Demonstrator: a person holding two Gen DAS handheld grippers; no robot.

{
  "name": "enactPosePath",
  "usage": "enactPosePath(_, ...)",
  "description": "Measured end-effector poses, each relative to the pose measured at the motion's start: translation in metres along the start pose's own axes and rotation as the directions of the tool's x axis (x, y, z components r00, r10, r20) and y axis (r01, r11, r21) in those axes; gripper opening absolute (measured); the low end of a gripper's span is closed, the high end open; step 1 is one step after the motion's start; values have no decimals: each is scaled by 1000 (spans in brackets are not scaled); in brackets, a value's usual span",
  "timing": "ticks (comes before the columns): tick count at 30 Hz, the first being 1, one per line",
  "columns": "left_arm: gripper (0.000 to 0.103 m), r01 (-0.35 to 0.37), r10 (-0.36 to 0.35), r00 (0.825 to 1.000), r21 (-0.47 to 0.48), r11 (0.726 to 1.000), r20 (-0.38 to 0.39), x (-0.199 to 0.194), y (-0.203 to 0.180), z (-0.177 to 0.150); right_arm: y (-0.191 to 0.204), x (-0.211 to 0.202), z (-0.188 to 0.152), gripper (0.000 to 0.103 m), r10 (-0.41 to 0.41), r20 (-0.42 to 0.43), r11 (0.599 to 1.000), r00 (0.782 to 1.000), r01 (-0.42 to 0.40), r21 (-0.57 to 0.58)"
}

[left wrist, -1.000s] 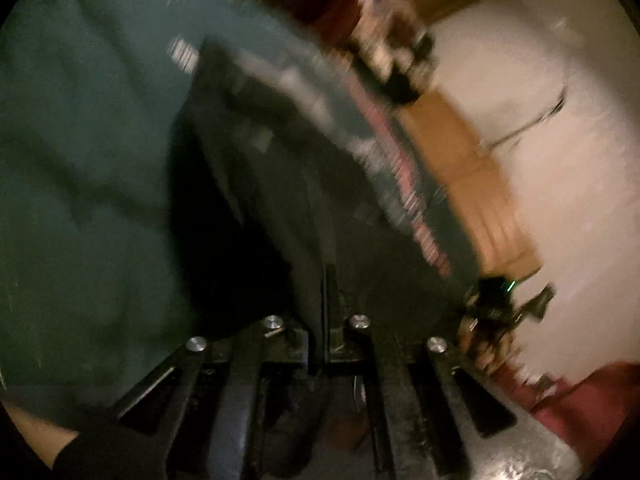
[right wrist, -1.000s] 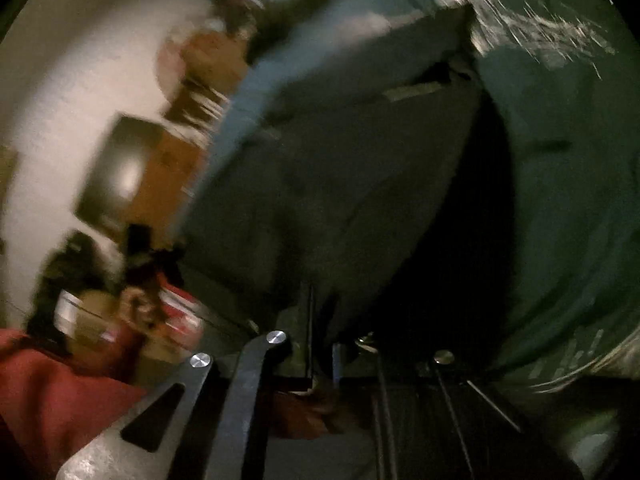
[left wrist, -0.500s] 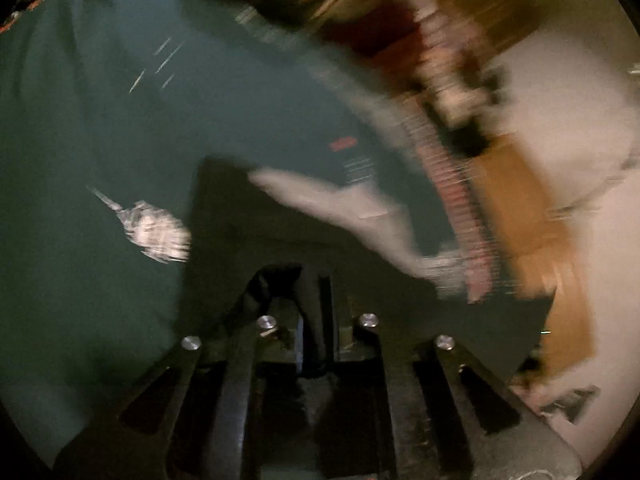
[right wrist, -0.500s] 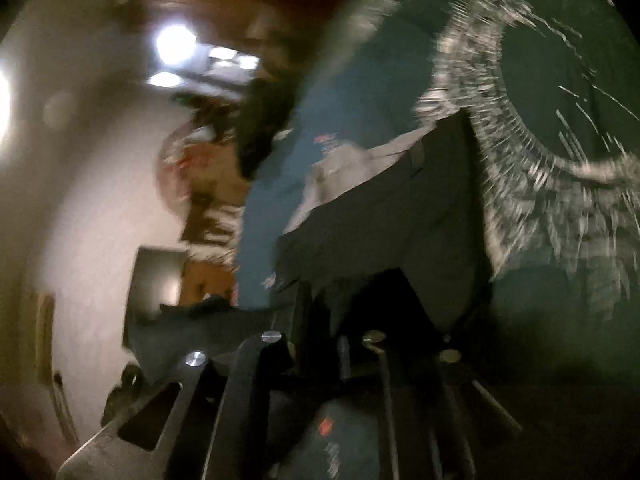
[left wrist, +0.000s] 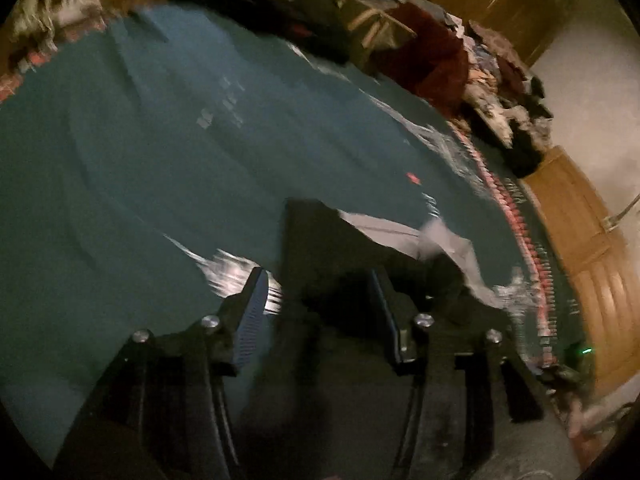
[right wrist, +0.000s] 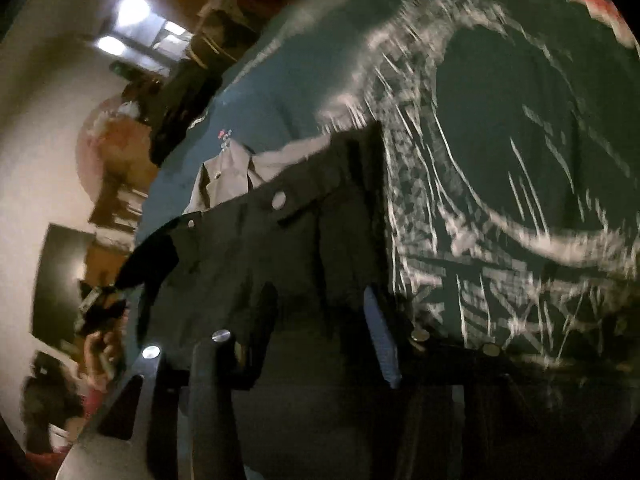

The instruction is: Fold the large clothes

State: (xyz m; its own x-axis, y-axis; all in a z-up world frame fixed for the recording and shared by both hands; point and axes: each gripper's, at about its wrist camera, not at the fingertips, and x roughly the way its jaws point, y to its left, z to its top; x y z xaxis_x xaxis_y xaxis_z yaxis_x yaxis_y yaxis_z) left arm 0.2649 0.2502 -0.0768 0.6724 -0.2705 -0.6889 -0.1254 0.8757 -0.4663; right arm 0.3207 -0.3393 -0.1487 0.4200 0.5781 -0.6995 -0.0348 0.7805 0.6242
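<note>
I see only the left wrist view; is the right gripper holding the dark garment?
Observer: No. The right gripper has just been opening; the garment lies between its jaws, unpinched.
Operator: Thank you. Is there any fastening on that side?
Observer: Yes, a pale button near the garment's far edge.
Operator: And what does the cover look like there?
Observer: The teal cover carries a big white ring pattern beside the garment.
</note>
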Motion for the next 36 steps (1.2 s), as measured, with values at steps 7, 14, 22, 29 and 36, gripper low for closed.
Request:
enactPosePath(7, 53, -16, 31, 997, 189, 982, -77, 14, -24, -17, 6, 26, 4, 51, -72, -19, 997, 997, 72, -26)
enactPosePath(14, 52, -135, 167, 972, 188, 973, -164, 50, -12, -38, 16, 36, 6, 31, -175, 4, 978, 985, 175, -110)
enactPosePath(22, 43, -132, 150, 982, 152, 980, -112, 11, 13, -54, 19, 46, 17, 8, -257, 31, 950, 966, 258, -174)
enactPosePath(29, 49, 138, -106, 989, 378, 915, -104, -22, -92, -107, 103, 4, -29, 22, -172, 189, 942, 967, 218, -257)
enactPosePath(36, 35, 199, -98, 952, 348, 916, -288, 52, -106, -159, 188, 93, -135, 20, -80, -40, 876, 996, 51, -479)
